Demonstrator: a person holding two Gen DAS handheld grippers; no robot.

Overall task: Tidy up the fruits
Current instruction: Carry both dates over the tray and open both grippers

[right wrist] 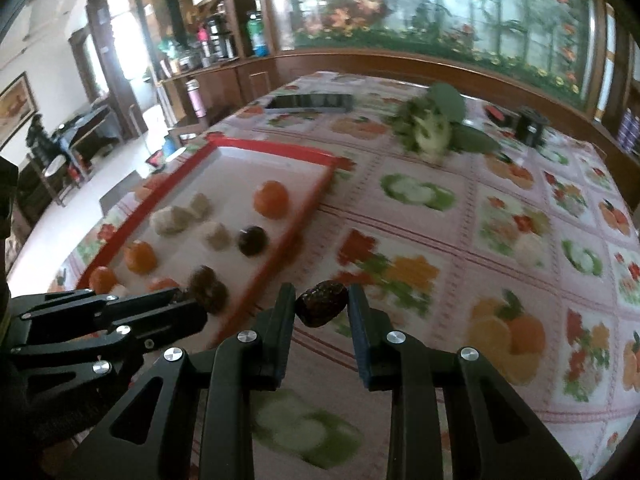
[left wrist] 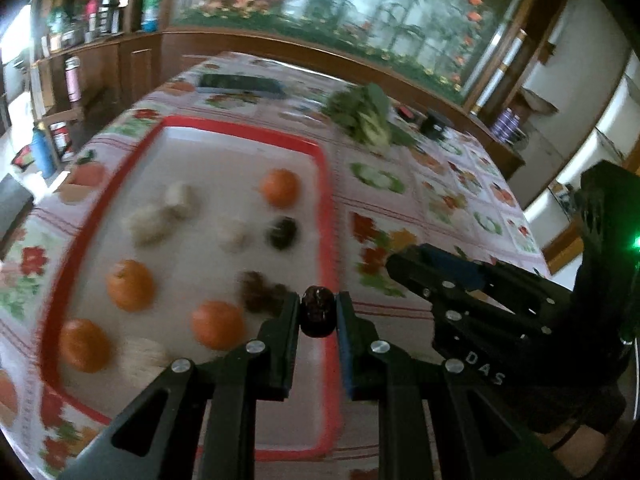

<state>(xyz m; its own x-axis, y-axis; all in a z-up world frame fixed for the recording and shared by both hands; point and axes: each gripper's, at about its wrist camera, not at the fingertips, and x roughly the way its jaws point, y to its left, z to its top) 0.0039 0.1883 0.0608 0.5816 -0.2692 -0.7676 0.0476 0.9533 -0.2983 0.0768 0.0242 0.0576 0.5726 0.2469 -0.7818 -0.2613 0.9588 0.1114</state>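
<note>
**A:** Status on grippers?

**B:** Left gripper (left wrist: pixel 318 312) pinching small dark wrinkled date-like fruit (left wrist: pixel 317 311) between black pad and blue pad. Held above near right edge of red-rimmed white rectangular tray (left wrist: pixel 325 200). Right gripper (right wrist: pixel 321 308) pinching second dark wrinkled fruit (right wrist: pixel 320 305), same kind, tilted across the pads. Held over floral-print plastic tablecloth surface (right wrist: pixel 500 248), just right of tray.

**A:** Relative position of the two?

**B:** Side by side, close. Right gripper seen at right of left-wrist view; left gripper seen at lower left of right-wrist view, its tip over tray's near corner.

**A:** Tray contents?

**B:** Four round orange citrus fruits: one far right (left wrist: pixel 280 187), three toward near left (left wrist: pixel 131 285) (left wrist: pixel 218 324) (left wrist: pixel 84 345). Pale beige lumpy pieces (left wrist: pixel 160 216) mid-tray, one more (left wrist: pixel 236 234) beside a dark round fruit (left wrist: pixel 282 233). Brown dark clump (left wrist: pixel 260 291) just left of left gripper's pad. Pale piece at near left edge, partly hidden behind gripper. All blurred, exact type of pale pieces unclear.

**A:** Off-tray?

**B:** Bunch of green leafy vegetable (right wrist: pixel 434 128) on surface, well beyond tray. Dark flat rectangular object (right wrist: pixel 310 103) at far edge. Small black box (right wrist: pixel 531 126) far right. Wooden cabinet with bottles behind surface.
</note>
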